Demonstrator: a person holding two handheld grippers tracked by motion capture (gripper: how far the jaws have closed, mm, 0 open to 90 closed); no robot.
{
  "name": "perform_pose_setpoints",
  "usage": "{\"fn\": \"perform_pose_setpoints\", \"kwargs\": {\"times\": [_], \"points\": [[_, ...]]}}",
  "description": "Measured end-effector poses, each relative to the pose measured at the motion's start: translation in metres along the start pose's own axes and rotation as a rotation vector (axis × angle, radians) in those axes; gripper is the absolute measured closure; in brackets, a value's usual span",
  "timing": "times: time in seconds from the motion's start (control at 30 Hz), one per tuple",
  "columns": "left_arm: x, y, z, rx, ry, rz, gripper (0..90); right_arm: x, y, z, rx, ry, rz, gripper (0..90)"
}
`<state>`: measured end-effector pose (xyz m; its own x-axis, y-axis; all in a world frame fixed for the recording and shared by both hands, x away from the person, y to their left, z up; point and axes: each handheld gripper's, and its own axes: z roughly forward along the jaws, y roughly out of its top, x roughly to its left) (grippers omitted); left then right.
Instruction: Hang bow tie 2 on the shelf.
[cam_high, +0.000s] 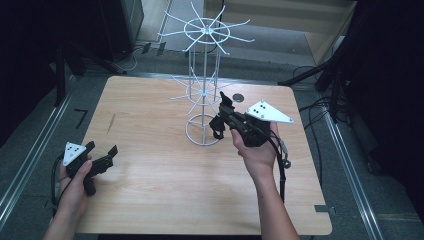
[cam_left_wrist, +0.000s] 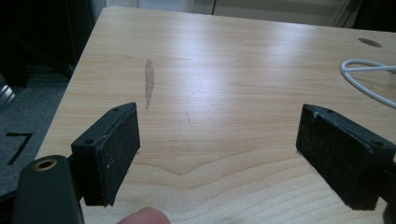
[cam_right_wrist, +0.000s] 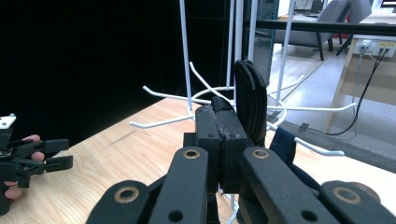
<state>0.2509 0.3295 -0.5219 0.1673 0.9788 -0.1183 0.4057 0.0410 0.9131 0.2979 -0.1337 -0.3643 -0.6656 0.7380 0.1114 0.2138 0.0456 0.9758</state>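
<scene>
Right tongs (cam_high: 223, 107) held above the bench (cam_high: 150, 200), right of centre, tips aimed at the white wire rack (cam_high: 205, 90). Jaws are pressed together on a black looped strap (cam_right_wrist: 250, 100); in the right gripper view the loop stands up just past the tips, and a dark blue piece (cam_right_wrist: 283, 145) hangs right of the jaws. In the high view part of the black item (cam_high: 218, 127) dangles below the tongs, just beside the rack's base ring, and I can't tell whether it touches the wire.

Rack stands mid-bench toward the far edge: round base ring, thin uprights, two tiers of radiating hooks. Lower tier sits about level with the right tongs, hooks fanning out on both sides of the jaws, so room there is tight. Upper tier is well above.

Left tongs (cam_high: 102, 155) near the bench's near-left corner, low over the surface, jaws wide apart with nothing between them. The left gripper view has bare wood between the pads (cam_left_wrist: 114, 154), a grey scuff mark (cam_left_wrist: 149, 84) ahead, and a section of the rack's base ring (cam_left_wrist: 369, 81) at far right. Left bench edge runs close beside that hand (cam_high: 75, 192).

Open room: the whole left half and near strip of the bench. Small dark hole (cam_high: 238, 97) in the top behind the right tongs. Right edge lies near the right hand (cam_high: 257, 152), cable (cam_high: 282, 170) trailing beside the forearm.
</scene>
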Motion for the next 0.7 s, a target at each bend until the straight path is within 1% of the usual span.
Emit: {"fn": "perform_pose_setpoints", "kwargs": {"times": [0.17, 0.23, 0.43, 0.6, 0.7], "points": [[0.000, 0.000, 0.000, -0.002, 0.000, -0.003, 14.1, 0.002, -0.001, 0.004, 0.003, 0.008, -0.001, 90.0], [0.000, 0.000, 0.000, -0.002, -0.001, -0.002, 14.1, 0.004, -0.002, 0.008, 0.013, 0.012, -0.002, 90.0], [0.000, 0.000, 0.000, -0.002, -0.001, -0.003, 14.1, 0.006, -0.004, 0.015, 0.019, 0.011, 0.001, 90.0], [0.001, 0.000, 0.000, 0.001, -0.001, -0.006, 14.1, 0.005, -0.004, 0.013, 0.014, 0.007, -0.001, 90.0], [0.000, 0.000, 0.000, -0.001, -0.001, -0.007, 14.1, 0.004, -0.002, 0.007, 0.004, 0.002, -0.001, 90.0]]}}
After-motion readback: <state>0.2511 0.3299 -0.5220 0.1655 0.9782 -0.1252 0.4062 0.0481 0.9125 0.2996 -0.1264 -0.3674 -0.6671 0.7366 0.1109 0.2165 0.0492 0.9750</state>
